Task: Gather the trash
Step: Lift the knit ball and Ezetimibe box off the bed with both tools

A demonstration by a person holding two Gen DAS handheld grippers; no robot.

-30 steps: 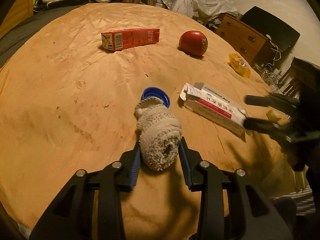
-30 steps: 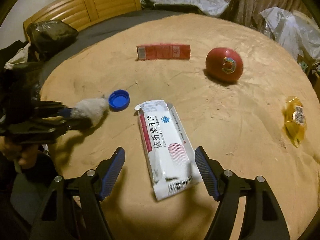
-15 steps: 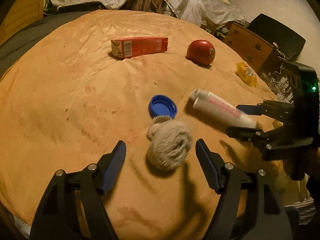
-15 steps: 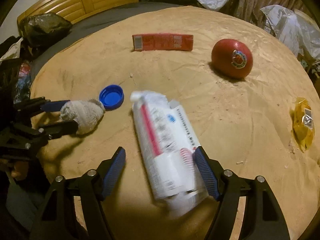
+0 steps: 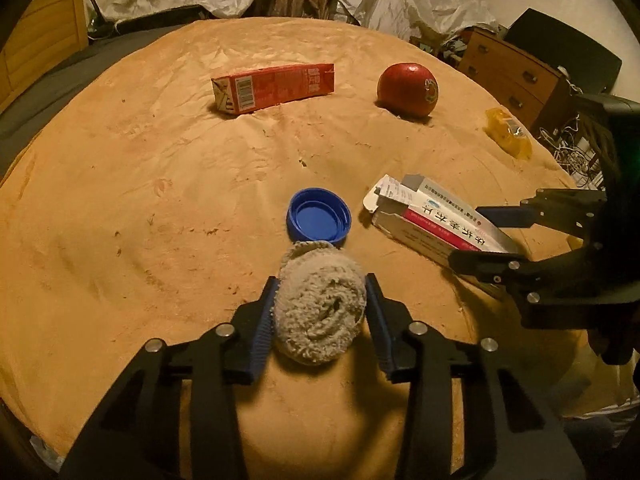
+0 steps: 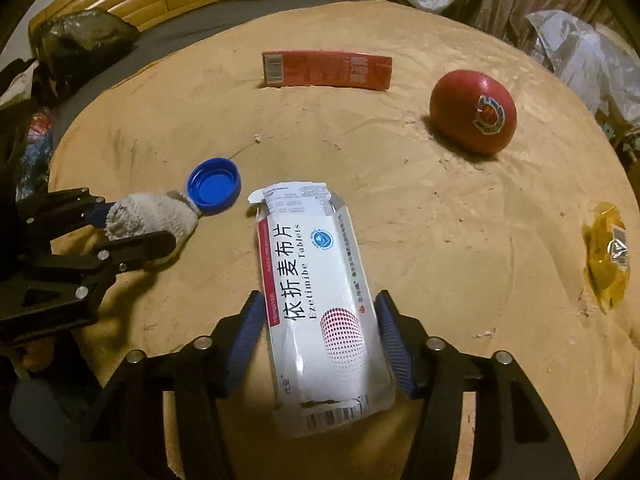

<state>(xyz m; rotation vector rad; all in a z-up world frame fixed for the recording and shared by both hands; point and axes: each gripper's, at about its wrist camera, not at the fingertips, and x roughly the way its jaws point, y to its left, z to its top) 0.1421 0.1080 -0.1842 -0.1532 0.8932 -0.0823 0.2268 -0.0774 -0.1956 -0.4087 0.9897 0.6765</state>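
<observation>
My left gripper (image 5: 320,308) is shut on a rolled grey-white cloth wad (image 5: 320,312), held just above the tan blanket; the wad also shows in the right wrist view (image 6: 148,220). A blue bottle cap (image 5: 319,220) lies open side up, touching the wad's far end. My right gripper (image 6: 320,320) is shut on a torn white tablet box (image 6: 320,300), whose open flap points away. The box also shows in the left wrist view (image 5: 436,224), with the right gripper (image 5: 492,236) on it.
A red carton (image 5: 276,86) lies at the back, a red apple (image 5: 408,88) to its right, and a yellow wrapper (image 5: 508,138) near the right edge. A wooden dresser (image 5: 508,76) stands beyond the bed. A black bag (image 6: 80,38) sits at the far left.
Half a second ago both grippers stood open around their items. Both have now closed, the left on the cloth wad, the right on the tablet box, which lies flat again.
</observation>
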